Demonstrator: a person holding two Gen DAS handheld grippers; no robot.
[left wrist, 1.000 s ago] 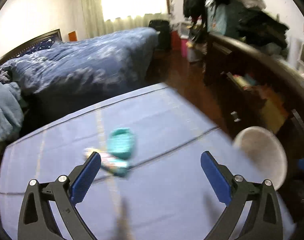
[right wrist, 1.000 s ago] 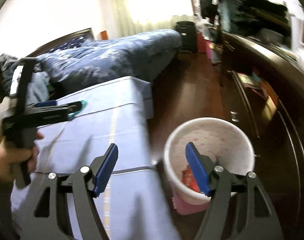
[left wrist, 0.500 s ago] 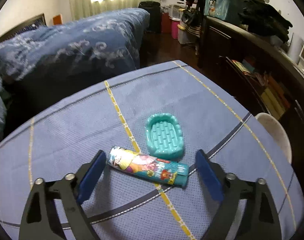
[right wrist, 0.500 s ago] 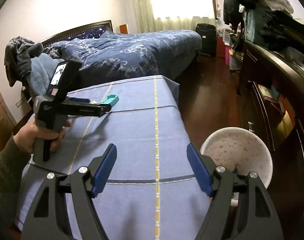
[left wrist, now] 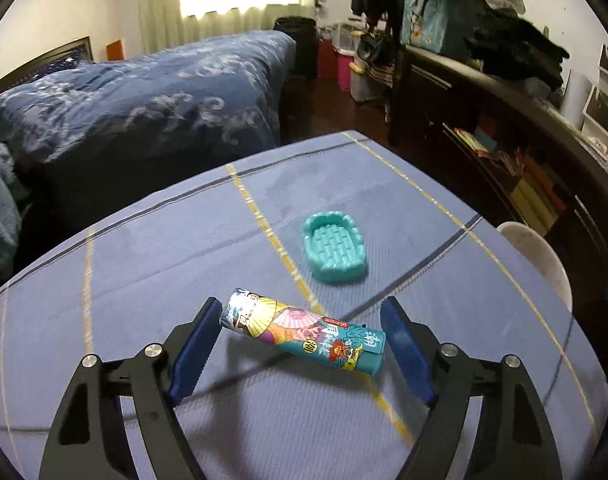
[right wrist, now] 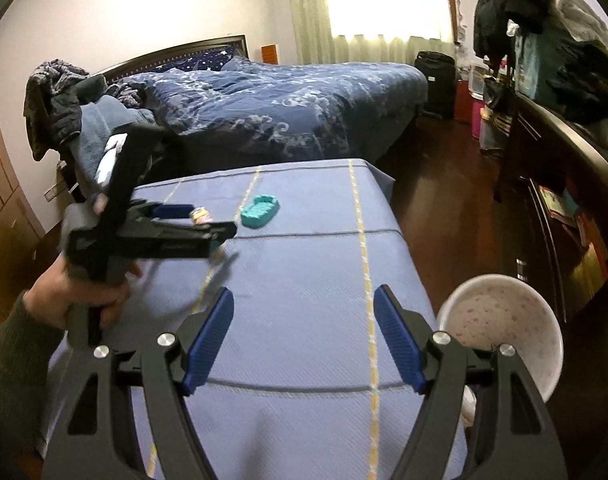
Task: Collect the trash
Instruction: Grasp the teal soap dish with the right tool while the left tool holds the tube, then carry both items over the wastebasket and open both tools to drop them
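A colourful printed tube-shaped packet (left wrist: 304, 330) lies on the blue-clothed table (left wrist: 184, 248). My left gripper (left wrist: 300, 340) is open, its two blue pads on either side of the packet, close to its ends. In the right wrist view the left gripper (right wrist: 208, 228) hovers low over the table around the packet (right wrist: 200, 214). A teal ridged tray (left wrist: 336, 246) lies just beyond it, also seen in the right wrist view (right wrist: 260, 211). My right gripper (right wrist: 304, 336) is open and empty over the near table. A white speckled bin (right wrist: 504, 328) stands on the floor to the right.
A bed with a dark blue quilt (right wrist: 284, 108) stands behind the table. A dark wooden cabinet (right wrist: 564, 184) piled with clothes runs along the right. Dark wood floor (right wrist: 444, 184) lies between them. The bin rim (left wrist: 540, 256) shows past the table's right edge.
My left gripper has swung back over the table and come down around the packet. My right gripper has moved from above the bin to over the table's near end.
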